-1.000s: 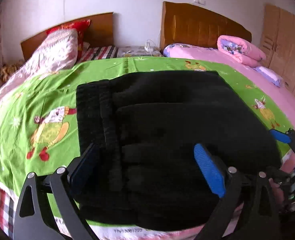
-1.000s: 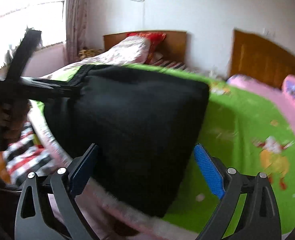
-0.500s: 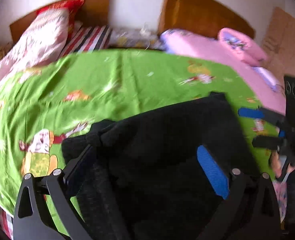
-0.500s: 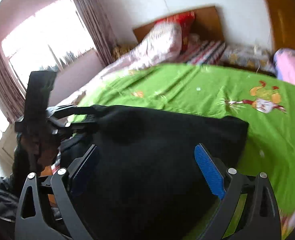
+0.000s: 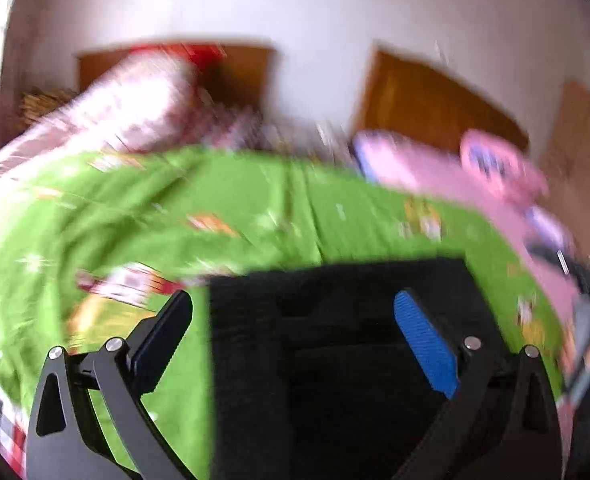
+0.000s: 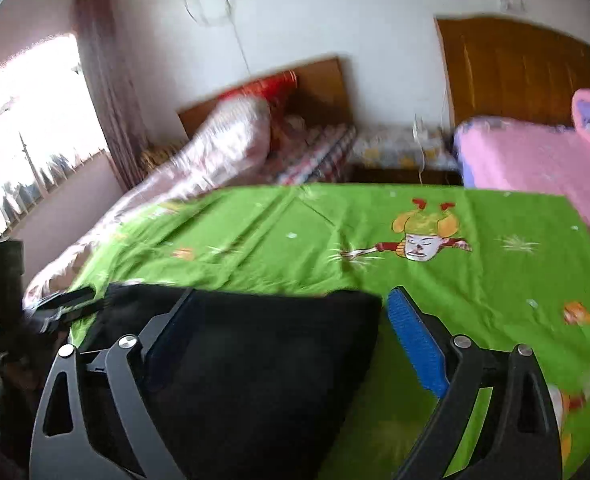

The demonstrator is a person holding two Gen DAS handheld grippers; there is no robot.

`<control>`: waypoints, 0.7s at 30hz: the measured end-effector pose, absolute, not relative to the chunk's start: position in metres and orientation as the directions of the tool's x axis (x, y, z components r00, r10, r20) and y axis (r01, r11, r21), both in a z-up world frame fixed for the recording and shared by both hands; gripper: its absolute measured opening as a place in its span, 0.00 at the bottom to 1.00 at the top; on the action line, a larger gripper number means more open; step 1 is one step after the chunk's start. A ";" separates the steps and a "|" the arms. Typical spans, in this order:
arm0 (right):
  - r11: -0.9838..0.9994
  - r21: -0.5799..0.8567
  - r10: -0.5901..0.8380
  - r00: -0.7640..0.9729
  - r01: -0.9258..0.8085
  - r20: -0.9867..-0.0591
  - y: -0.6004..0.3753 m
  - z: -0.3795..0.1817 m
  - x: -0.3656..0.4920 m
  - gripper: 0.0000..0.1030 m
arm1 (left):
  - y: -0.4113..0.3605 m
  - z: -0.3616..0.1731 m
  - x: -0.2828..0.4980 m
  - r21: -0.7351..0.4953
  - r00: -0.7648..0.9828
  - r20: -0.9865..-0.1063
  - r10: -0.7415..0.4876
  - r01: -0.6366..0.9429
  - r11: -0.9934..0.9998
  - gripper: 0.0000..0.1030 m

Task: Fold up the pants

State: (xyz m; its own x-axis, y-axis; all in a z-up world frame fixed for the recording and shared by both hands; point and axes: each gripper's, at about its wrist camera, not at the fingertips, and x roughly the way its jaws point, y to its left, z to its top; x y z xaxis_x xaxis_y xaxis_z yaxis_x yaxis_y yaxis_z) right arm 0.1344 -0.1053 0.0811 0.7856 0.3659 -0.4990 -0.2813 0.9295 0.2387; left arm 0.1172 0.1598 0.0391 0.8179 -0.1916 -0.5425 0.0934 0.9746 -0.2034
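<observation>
In the left wrist view, the left gripper is hovering with its jaws spread wide and nothing between them gripped. The black pants are lying folded on the green sheet, filling the lower middle of the view. The blue pad of the right-hand finger is showing over the dark cloth, while the left-hand finger is sitting over bare green sheet just beside the pants' straight left edge. Whether either finger is touching the fabric cannot be told, and the whole view is smeared by blur.

In the right wrist view, the right gripper is likewise standing released, its jaws wide apart. The pants are lying under the left-hand finger and across most of the gap, with their rounded far right corner ending just short of the blue pad of the right-hand finger, which is over green sheet. At the far left edge of this view, dark parts of the other gripper are showing near the pants' left end.

Beyond the pants, the green sheet with cartoon figures is stretching away. Farther off, a pale patterned quilt is lying at the left and a pink blanket at the right. Two brown headboards are standing against the white wall.
</observation>
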 end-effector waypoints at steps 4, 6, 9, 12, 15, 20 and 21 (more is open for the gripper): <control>0.967 0.174 0.241 0.881 -0.185 -0.408 -0.117 0.079 0.044 0.96 | 0.175 0.051 0.053 -0.147 0.915 -0.404 -0.008 -0.057 0.987 0.98; 0.980 0.143 0.187 0.902 -0.142 -0.389 -0.116 0.069 0.008 0.96 | 0.171 0.052 0.026 -0.079 0.925 -0.374 0.063 -0.100 0.992 0.98; 0.979 0.153 0.188 0.885 -0.134 -0.426 -0.115 0.047 -0.025 0.96 | 0.165 0.050 0.004 -0.030 0.920 -0.382 0.083 -0.102 0.994 0.98; 0.982 0.159 0.166 0.863 -0.101 -0.477 -0.124 0.023 -0.050 0.96 | 0.157 0.039 -0.017 -0.006 0.905 -0.409 0.121 -0.135 0.991 0.99; 0.994 0.102 0.079 0.871 -0.034 -0.484 -0.134 0.008 -0.072 0.96 | 0.147 0.023 -0.036 0.051 0.902 -0.409 0.140 -0.131 0.990 0.99; 0.997 0.070 0.012 0.877 0.024 -0.481 -0.137 -0.003 -0.103 0.96 | 0.135 -0.008 -0.059 0.065 0.887 -0.444 0.127 -0.109 0.992 0.99; 0.998 0.059 0.006 0.874 0.027 -0.487 -0.136 -0.005 -0.105 0.96 | 0.130 -0.014 -0.061 0.080 0.882 -0.455 0.121 -0.094 0.992 0.99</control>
State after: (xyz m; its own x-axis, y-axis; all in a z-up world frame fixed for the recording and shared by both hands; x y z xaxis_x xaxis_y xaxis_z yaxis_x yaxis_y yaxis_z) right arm -0.1050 -0.1363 -0.0052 0.8736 0.0055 -0.4867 0.0265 0.9979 0.0589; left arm -0.0607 0.1300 -0.0135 0.8823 0.1206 -0.4549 -0.0944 0.9923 0.0801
